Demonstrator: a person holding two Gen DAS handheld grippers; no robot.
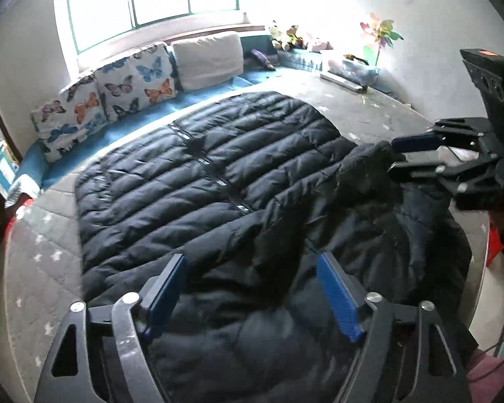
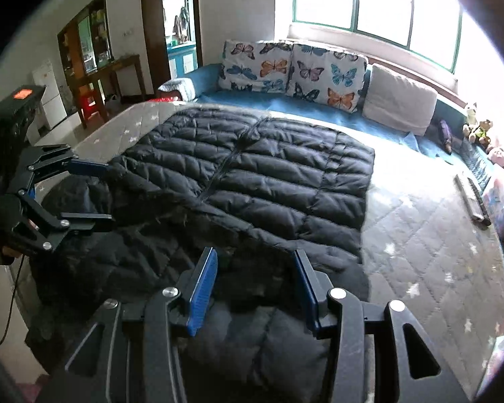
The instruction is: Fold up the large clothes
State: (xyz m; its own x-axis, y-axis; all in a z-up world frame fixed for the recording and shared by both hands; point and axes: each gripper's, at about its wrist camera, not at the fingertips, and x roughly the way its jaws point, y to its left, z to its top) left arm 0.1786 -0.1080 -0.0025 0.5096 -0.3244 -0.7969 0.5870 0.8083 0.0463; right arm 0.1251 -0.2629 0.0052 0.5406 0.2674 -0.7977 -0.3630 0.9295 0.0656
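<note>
Both apart over near end of coat point(image 1: 205, 174) on bed point(image 1: 379, 114), long axis running far: left hand-held gripper point(image 1: 252, 295), right hand-held gripper point(image 2: 255, 288).

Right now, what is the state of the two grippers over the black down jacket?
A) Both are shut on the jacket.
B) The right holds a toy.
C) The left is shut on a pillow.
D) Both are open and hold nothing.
D: the left gripper and the right gripper both show blue pads set wide apart above the black down jacket, with nothing clamped between them.
</note>
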